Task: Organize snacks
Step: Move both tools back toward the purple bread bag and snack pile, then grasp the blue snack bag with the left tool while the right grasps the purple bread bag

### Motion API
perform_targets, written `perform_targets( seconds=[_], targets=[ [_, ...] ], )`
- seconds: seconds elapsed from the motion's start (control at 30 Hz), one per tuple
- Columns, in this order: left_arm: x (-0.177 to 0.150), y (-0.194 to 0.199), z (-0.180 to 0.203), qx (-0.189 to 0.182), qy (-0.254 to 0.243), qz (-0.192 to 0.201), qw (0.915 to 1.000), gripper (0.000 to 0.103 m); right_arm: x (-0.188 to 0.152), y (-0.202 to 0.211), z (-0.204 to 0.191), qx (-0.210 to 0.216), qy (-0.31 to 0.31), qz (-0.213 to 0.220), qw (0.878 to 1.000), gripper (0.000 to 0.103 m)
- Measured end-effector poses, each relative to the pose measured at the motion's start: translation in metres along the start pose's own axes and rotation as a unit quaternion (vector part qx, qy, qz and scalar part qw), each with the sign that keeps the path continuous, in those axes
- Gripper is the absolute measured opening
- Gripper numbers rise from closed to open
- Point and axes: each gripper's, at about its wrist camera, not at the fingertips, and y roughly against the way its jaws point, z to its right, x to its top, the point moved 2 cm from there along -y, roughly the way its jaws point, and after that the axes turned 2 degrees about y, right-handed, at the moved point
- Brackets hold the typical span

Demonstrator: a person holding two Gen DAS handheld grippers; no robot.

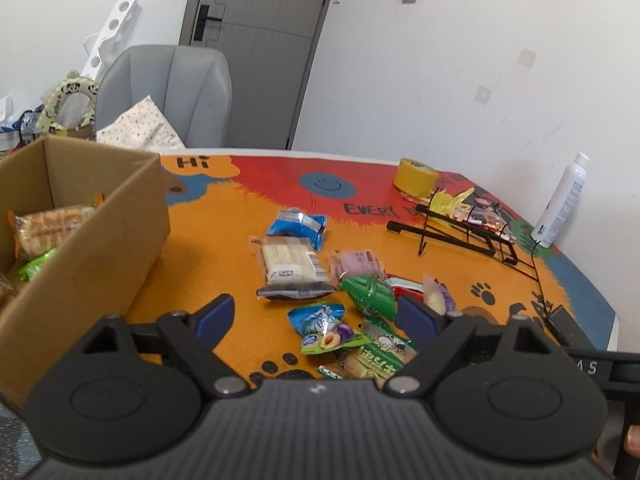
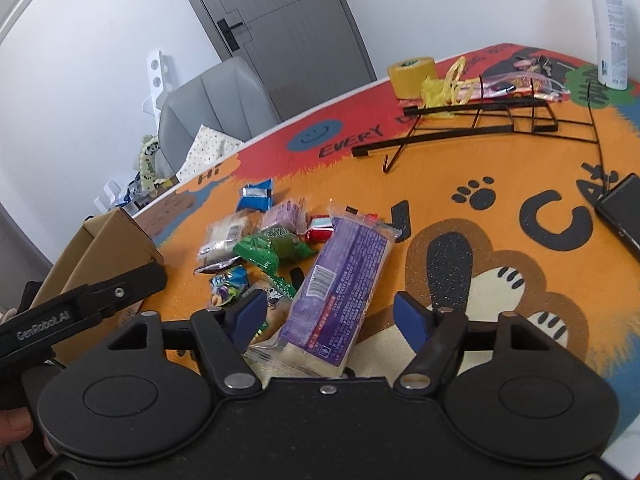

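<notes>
White walls and a grey door stand behind an orange cartoon-cat tablecloth (image 2: 500,168), where a loose heap of snacks lies just beside a cardboard box (image 1: 100,240) that already holds a few packets. Both claws are spread wide and grip nothing. The right gripper (image 2: 330,312) hangs low over a long purple packet (image 2: 344,280), which lies between its blue pads and points away from the camera; the left gripper (image 1: 314,318) hovers over the near end of the heap, with the plum candy bag (image 1: 326,330) and a green wrapper (image 1: 370,294) between its fingers. The risk, as I judge it, is a poor bite — the purple packet is slippery film and lies partly on other wrappers, so a closing claw could skid off it or drag a neighbour along. A wire rack (image 2: 480,120) and a tape roll (image 2: 412,74) sit well apart, out of harm's way.
</notes>
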Motion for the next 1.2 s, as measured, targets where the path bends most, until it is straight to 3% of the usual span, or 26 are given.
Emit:
perform_targets(
  seconds=[0.23,0.33,0.57,0.67,0.83,1.0,1.07,1.2],
  targets=[
    [-0.006,-0.027,0.003,0.000,-0.005,-0.023,0.9997,0.078,0.000,-0.014,0.008,0.002,0.000,-0.021,1.000,0.050],
    [-0.007,-0.037,0.004,0.005,-0.010,-0.028,0.9996,0.073,0.001,-0.014,0.013,-0.016,0.000,-0.024,1.000,0.045],
    [-0.009,-0.058,0.006,0.021,-0.013,-0.039,0.9989,0.067,0.003,-0.016,0.020,-0.035,0.002,-0.024,0.999,0.045],
    [-0.011,-0.063,0.007,0.027,-0.019,-0.046,0.9984,0.059,0.002,-0.020,0.015,-0.038,0.014,-0.023,0.999,0.051],
    [-0.016,-0.068,0.006,0.028,-0.023,-0.055,0.9978,0.049,-0.001,-0.026,0.008,-0.047,0.036,-0.025,0.998,0.050],
    [-0.018,-0.066,0.004,0.028,-0.029,-0.052,0.9978,0.034,-0.004,-0.025,0.006,-0.049,0.045,-0.019,0.998,0.040],
    [-0.019,-0.061,0.004,0.023,-0.029,-0.051,0.9980,0.032,-0.006,-0.023,0.006,-0.046,0.043,-0.018,0.998,0.034],
    [-0.016,-0.049,0.003,0.023,-0.026,-0.040,0.9986,0.028,-0.008,-0.020,0.005,-0.035,0.036,-0.014,0.999,0.032]
  ],
)
